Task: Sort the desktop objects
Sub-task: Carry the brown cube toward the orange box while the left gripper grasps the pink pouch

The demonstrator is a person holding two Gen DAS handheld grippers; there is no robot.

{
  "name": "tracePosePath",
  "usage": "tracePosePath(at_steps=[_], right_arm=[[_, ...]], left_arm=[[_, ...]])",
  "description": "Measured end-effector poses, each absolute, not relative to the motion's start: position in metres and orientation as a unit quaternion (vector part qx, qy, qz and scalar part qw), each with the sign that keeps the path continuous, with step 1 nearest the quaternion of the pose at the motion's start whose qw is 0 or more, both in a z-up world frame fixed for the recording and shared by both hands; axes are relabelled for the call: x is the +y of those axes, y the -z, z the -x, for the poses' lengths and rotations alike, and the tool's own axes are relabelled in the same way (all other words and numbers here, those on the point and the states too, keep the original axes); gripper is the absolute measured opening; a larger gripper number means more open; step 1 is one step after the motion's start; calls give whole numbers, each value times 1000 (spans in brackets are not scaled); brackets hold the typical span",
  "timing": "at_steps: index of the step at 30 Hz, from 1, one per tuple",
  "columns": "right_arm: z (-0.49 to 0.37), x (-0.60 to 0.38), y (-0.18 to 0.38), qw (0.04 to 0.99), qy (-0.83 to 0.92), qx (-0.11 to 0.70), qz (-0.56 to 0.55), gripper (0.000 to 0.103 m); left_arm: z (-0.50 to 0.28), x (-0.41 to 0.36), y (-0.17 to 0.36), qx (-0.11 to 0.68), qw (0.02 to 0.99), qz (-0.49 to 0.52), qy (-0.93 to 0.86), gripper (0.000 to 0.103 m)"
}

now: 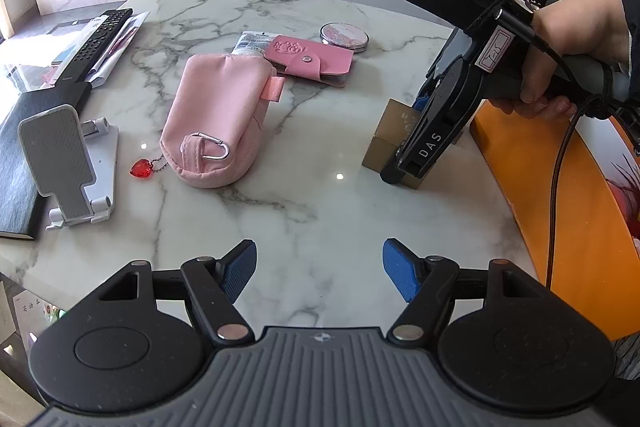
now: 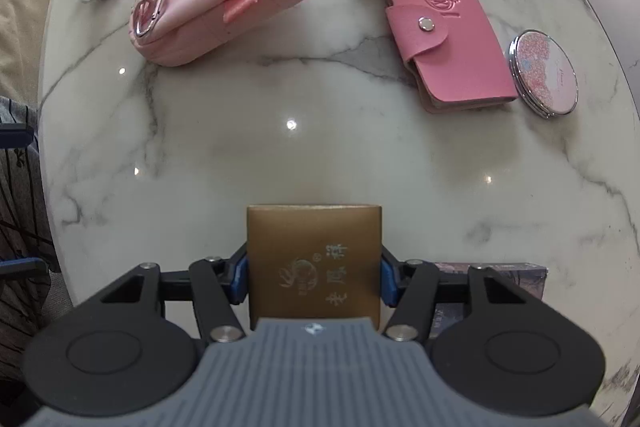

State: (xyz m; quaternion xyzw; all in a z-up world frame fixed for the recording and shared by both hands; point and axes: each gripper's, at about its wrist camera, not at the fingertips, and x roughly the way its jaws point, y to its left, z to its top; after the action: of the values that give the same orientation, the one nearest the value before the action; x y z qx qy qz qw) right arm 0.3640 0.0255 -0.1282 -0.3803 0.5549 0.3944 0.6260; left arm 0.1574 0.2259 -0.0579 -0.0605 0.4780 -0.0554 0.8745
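A small gold box (image 2: 314,263) with embossed writing stands on the marble table (image 2: 280,147). My right gripper (image 2: 314,277) points down over it, its blue pads (image 2: 239,275) pressed against both sides. From the left wrist view, the same gold box (image 1: 390,131) sits at the table's right, with the right gripper (image 1: 416,151) on it and a hand (image 1: 576,31) on the handle. My left gripper (image 1: 319,269) hovers open over bare marble with nothing between its fingers.
A pink pouch (image 1: 216,115) with a red heart charm (image 1: 142,169) lies mid-table. Behind it lie a pink card wallet (image 1: 310,61), a white tube (image 1: 250,43) and a round mirror (image 1: 344,35). A phone stand (image 1: 68,163), remote (image 1: 98,43) and black notebook (image 1: 16,167) sit left; an orange box (image 1: 560,195) sits right.
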Motion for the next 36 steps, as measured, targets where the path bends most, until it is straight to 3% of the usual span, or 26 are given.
tracePosePath(at_steps=[6, 11, 15, 24, 36], right_arm=[[-359, 15, 120, 662, -371, 549, 350, 61], [-351, 4, 85, 687, -383, 538, 304, 61], [-343, -13, 45, 705, -402, 521, 266, 61], [-315, -61, -16, 728, -428, 493, 211, 61], [-278, -91, -7, 681, -459, 544, 175, 61]], left_arm=[[-163, 230, 47, 477, 876, 59, 35, 82], [-173, 231, 16, 399, 915, -27, 42, 82], [-196, 233, 8, 382, 918, -76, 73, 87], [-265, 243, 60, 466, 876, -124, 6, 88], [-304, 264, 84, 502, 859, -83, 56, 88]])
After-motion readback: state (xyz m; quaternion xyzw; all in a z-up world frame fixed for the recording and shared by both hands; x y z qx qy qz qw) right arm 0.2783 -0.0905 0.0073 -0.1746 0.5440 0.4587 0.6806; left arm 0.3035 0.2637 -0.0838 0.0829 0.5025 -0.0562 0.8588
